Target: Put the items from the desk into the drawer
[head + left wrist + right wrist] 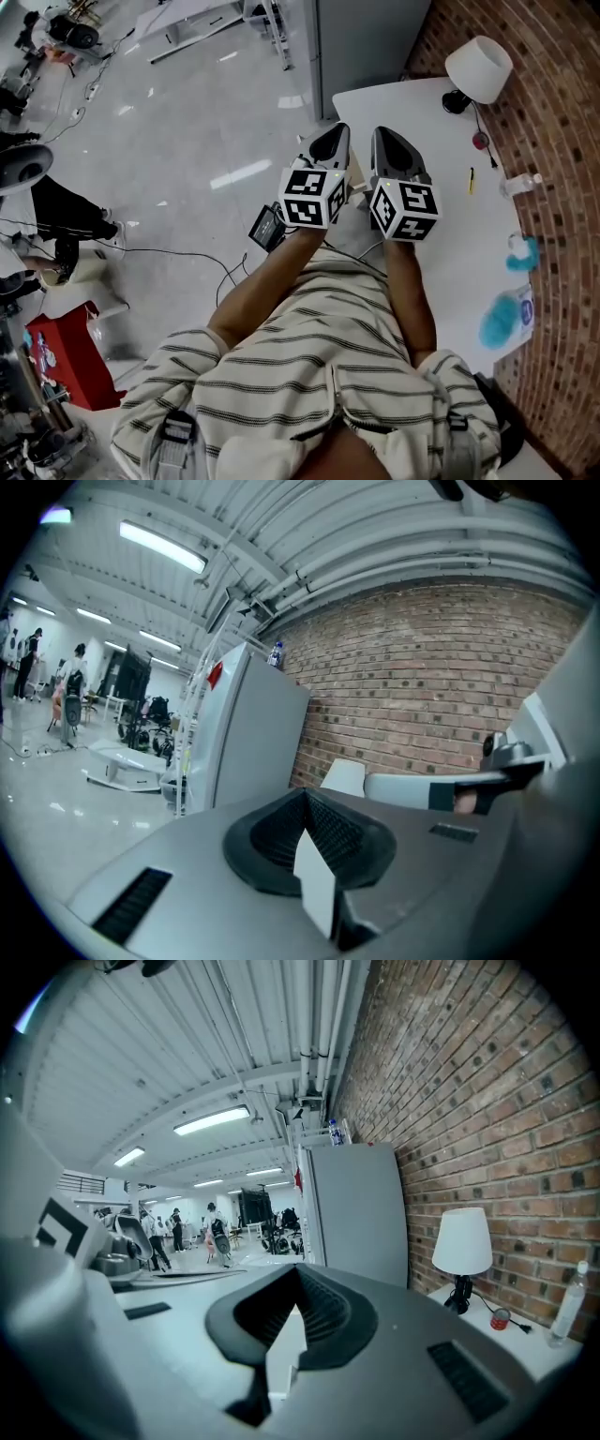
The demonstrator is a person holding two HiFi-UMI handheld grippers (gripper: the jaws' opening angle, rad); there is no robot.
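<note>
Several small things lie on the white desk [441, 253] along the brick wall, none of them in a drawer that I can see: a yellow pen [471, 180], a clear bottle [520, 185], a little red object [481, 141] by the lamp [478, 66], a teal fluffy thing [522, 253] and a blue packet [506, 319] nearer the person. The person in the striped shirt holds the left gripper [336, 139] and the right gripper [386, 141] up side by side at the desk's near edge, both pointing roughly level out into the room rather than down at anything. Each gripper's own view shows its ribbed pads meeting in a line with nothing caught between them, so both tools are closed and carry nothing. They are well apart from the pen, the bottle and the blue things, which sit off toward the wall. No drawer shows in any of the three views, so I cannot tell whether it is open or what it may already hold. Going by how things lie, I judge that a good share of the work is left: if these loose items are the ones meant, each of them has to come off the desk top and go into the drawer. The lamp, wired to the wall, looks to me like a fixture rather than something to stow.
</note>
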